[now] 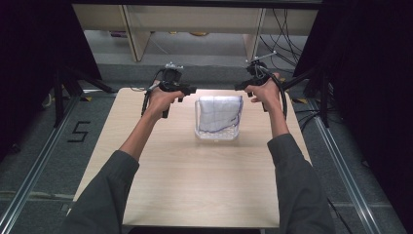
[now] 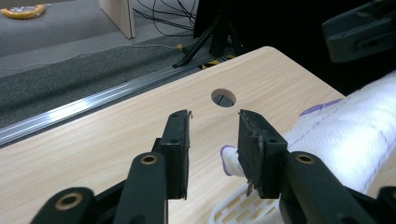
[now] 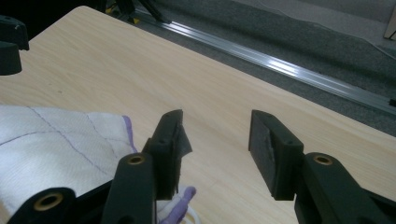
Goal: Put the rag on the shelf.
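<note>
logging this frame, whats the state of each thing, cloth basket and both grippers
white cloth: folded, lying in the basket, ends over its rim
basket: upright on the table, holding the cloth
left gripper: open, nothing between the jaws
right gripper: open, nothing between the jaws

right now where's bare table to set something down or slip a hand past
Widest free patch: the near half of the table, between the two sleeves and in front of the white basket. Bare strips also run left and right of the basket. The far edge is crowded: both hand-held grippers flank the folded cloth.
</note>
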The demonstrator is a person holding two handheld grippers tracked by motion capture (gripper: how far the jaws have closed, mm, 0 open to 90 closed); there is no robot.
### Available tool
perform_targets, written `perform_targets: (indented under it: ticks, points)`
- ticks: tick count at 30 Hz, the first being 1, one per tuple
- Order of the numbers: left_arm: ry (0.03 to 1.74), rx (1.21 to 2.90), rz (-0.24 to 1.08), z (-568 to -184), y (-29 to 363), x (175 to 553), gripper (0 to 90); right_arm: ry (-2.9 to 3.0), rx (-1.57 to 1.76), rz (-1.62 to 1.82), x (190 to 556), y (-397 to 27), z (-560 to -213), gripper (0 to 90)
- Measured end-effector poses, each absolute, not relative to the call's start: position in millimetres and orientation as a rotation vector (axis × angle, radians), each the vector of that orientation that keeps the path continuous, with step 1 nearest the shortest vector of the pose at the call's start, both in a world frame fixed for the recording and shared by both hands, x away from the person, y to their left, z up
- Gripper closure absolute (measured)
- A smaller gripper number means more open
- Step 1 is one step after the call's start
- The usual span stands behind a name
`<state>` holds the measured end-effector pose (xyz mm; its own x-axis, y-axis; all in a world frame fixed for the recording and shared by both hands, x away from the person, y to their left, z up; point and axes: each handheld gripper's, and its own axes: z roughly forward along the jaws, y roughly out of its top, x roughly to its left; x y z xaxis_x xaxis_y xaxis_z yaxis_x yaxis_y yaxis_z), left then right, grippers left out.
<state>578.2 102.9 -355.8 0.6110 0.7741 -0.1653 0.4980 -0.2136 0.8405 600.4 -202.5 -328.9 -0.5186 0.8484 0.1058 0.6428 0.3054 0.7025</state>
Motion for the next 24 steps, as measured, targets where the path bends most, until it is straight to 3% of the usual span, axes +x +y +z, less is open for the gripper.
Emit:
perform_targets:
  ticks: [13,24]
  points:
    - [1.027,1.907,0.308,-362.3,117.2,558.4,41.7,2.285,1.222,1.109,571.8,-215.3,-325.8,52.3]
    - [1.013,1.876,0.283,-365.0,127.5,541.6,36.3,2.275,1.221,1.133,543.2,-223.2,-322.6,48.4]
